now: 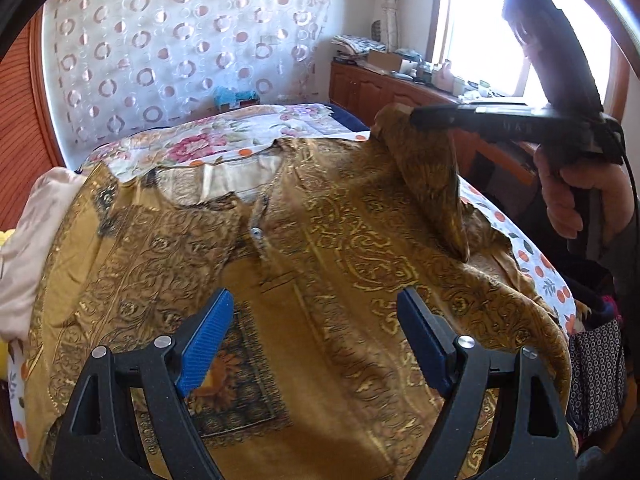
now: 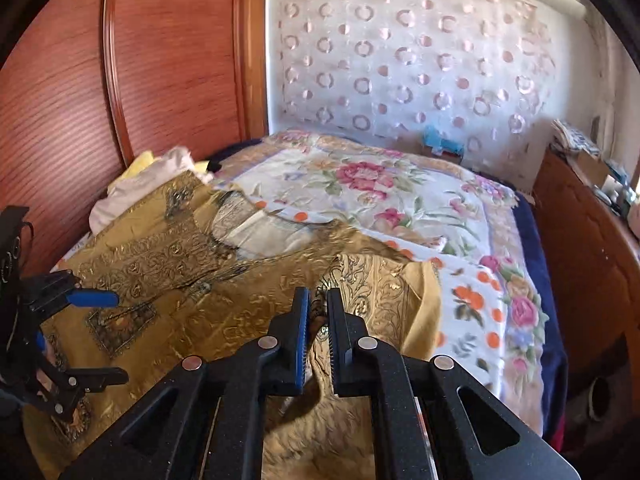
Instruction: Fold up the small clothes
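A gold patterned shirt (image 1: 320, 248) lies spread on the bed, collar toward the far side; it also shows in the right wrist view (image 2: 192, 280). My left gripper (image 1: 316, 312) is open and empty, hovering above the shirt's middle; it shows at the left edge of the right wrist view (image 2: 108, 336). My right gripper (image 2: 318, 312) is shut on the shirt's right sleeve (image 2: 384, 292) and holds it lifted. In the left wrist view the right gripper (image 1: 416, 116) pinches the raised sleeve (image 1: 424, 176) at its top.
A floral blanket (image 2: 380, 192) covers the bed. A pile of pale clothes (image 2: 152, 176) lies at the far left by the wooden wardrobe (image 2: 120, 80). A wooden cabinet (image 1: 400, 88) with clutter stands under the window. A dotted bag (image 1: 596, 372) sits at the bed's right side.
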`<state>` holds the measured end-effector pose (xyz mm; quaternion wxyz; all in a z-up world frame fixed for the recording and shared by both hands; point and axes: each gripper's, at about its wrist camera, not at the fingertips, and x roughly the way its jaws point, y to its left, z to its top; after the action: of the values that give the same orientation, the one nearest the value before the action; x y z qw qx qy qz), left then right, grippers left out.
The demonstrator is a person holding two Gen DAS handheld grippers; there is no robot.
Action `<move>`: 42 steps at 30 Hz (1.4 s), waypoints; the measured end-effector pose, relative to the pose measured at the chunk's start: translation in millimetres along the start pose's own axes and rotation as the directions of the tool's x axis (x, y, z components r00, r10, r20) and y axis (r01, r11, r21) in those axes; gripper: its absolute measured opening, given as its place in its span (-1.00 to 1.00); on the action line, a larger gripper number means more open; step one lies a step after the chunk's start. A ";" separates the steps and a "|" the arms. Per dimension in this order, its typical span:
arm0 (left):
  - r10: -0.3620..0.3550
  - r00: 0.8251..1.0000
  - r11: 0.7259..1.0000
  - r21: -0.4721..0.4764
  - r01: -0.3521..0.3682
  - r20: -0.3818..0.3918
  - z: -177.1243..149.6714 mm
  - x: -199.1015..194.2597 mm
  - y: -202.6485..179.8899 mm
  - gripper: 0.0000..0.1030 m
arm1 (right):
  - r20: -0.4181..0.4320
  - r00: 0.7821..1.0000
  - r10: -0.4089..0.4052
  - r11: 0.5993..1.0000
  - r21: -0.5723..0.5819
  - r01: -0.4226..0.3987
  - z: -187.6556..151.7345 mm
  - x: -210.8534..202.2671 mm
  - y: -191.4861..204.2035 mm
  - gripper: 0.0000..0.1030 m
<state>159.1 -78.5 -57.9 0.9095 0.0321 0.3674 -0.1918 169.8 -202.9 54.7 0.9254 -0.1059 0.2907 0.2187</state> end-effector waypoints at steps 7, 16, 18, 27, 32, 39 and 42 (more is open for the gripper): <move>0.011 1.000 1.000 -0.010 -0.011 -0.008 -7.6 0.7 11.9 0.64 | -0.040 0.998 -0.042 0.999 0.023 0.043 -14.1 -0.9 -10.0 -0.17; 0.041 0.999 0.998 -0.037 -0.042 -0.020 -16.8 1.7 31.7 0.64 | -0.171 0.982 -0.086 0.985 0.136 0.110 -57.7 8.1 -45.9 -0.17; 0.055 0.998 0.998 -0.040 -0.056 -0.034 -20.2 5.6 38.2 0.64 | -0.184 0.980 -0.071 0.982 0.157 0.100 -68.0 6.4 -48.2 -0.17; 0.077 0.992 0.995 -0.056 -0.083 -0.102 -33.0 24.7 51.3 0.64 | -0.205 0.979 -0.011 0.981 0.187 0.050 -92.6 -16.0 -55.2 -0.83; 0.085 0.989 0.994 -0.057 -0.092 -0.119 -33.3 29.0 52.8 0.64 | -0.212 0.977 -0.023 0.982 0.181 0.062 -102.8 -34.1 -54.7 -0.83; 0.087 0.991 0.995 -0.031 -0.091 -0.100 -25.5 24.7 52.1 0.64 | -0.134 0.991 -0.017 0.983 0.181 0.042 -89.9 -41.1 -54.1 -0.59; 0.092 0.994 0.995 -0.017 -0.094 -0.062 -10.6 10.1 62.7 0.64 | -0.123 0.992 -0.035 0.985 0.161 0.054 -79.4 -31.2 -51.6 -0.11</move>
<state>182.1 -21.8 -77.7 0.9062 0.0460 0.3948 -0.1446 131.8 -284.8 12.3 0.9165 -0.0488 0.3605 0.1665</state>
